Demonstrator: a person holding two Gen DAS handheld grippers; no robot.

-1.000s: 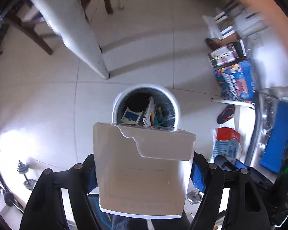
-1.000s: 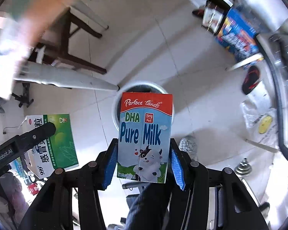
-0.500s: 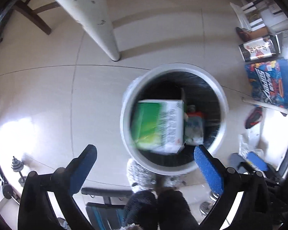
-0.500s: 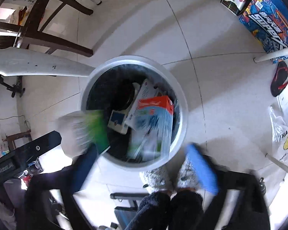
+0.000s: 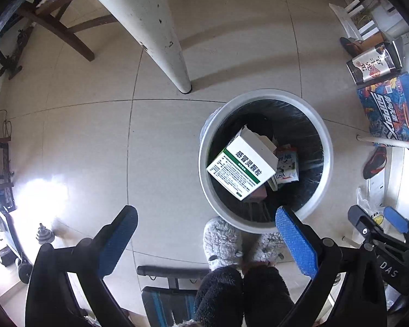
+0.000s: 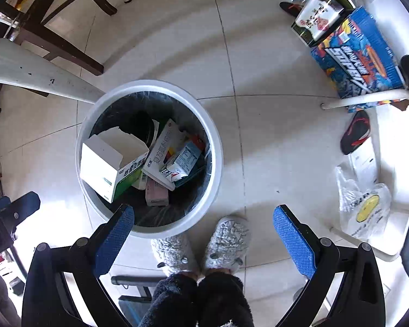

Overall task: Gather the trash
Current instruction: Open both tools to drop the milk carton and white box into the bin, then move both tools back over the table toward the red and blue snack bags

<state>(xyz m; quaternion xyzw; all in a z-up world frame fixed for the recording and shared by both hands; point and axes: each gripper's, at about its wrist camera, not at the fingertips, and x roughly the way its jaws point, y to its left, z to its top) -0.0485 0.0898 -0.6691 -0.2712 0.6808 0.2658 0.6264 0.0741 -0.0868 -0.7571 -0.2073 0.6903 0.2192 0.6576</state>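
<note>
Both jaws of the left gripper stand spread as wide as they go in the left wrist view, with nothing between the 2 blue pads; only bare floor tile and a grey fuzzy slipper show in the gap. A round white trash bin with a dark liner sits just beyond the right-hand pad. Inside the bin a green-and-white medicine box lies tilted on top, with a milk carton beside it toward the far wall. A white table leg stands on the floor beyond the bin. The right gripper's tip shows to the right of the bin.

From the right wrist view, the right gripper is likewise fully spread and holds nothing. The trash bin lies beyond its left-hand pad, which overlaps the near rim. In the bin sit the medicine box, open end up, a second white box leaning against it, the milk carton and a pink pack. 2 slippers stand just short of the bin. A blue printed carton lies well to the right of the bin.
</note>
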